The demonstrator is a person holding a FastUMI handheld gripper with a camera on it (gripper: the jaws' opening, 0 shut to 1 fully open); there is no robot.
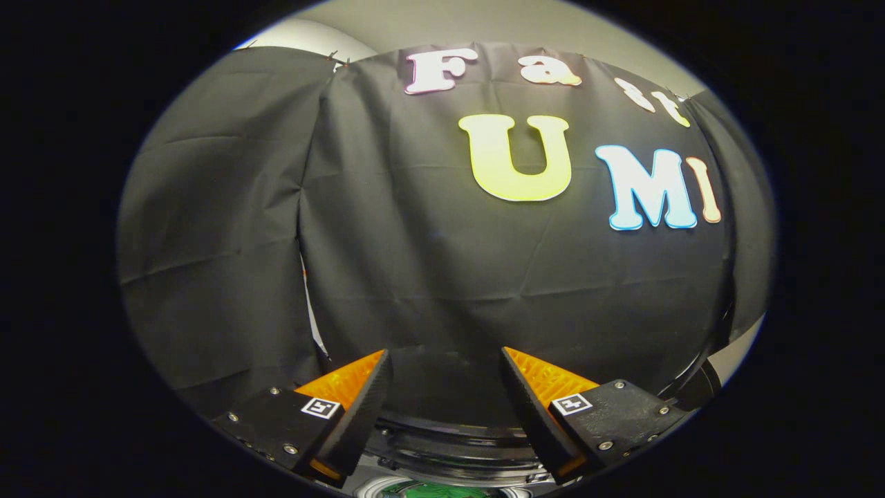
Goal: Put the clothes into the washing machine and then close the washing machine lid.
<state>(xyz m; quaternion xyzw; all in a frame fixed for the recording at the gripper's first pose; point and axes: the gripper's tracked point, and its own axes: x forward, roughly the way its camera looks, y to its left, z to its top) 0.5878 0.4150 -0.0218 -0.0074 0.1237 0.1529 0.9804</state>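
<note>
Black cloth, creased and hung as the booth wall, stands beyond the gripper, which is raised and pointing more at the wall than down at the work. Its two fingers are spread wide apart with nothing between them, so the jaws are released and carry nothing.

Below and between the fingers lies the dark round rim of the washing machine, seen from above. At the lowest part of the view, inside a pale ring, a scrap of green shows; it may be clothing already in the drum, but too little is visible to be sure. I cannot tell where the lid is or whether it is up.

As a judgement, the loading step looks done or nearly so, and the closing of the lid is in hand. The next move calls for tipping the gripper down to find the lid, then catching its edge and swinging it over the opening.
</note>
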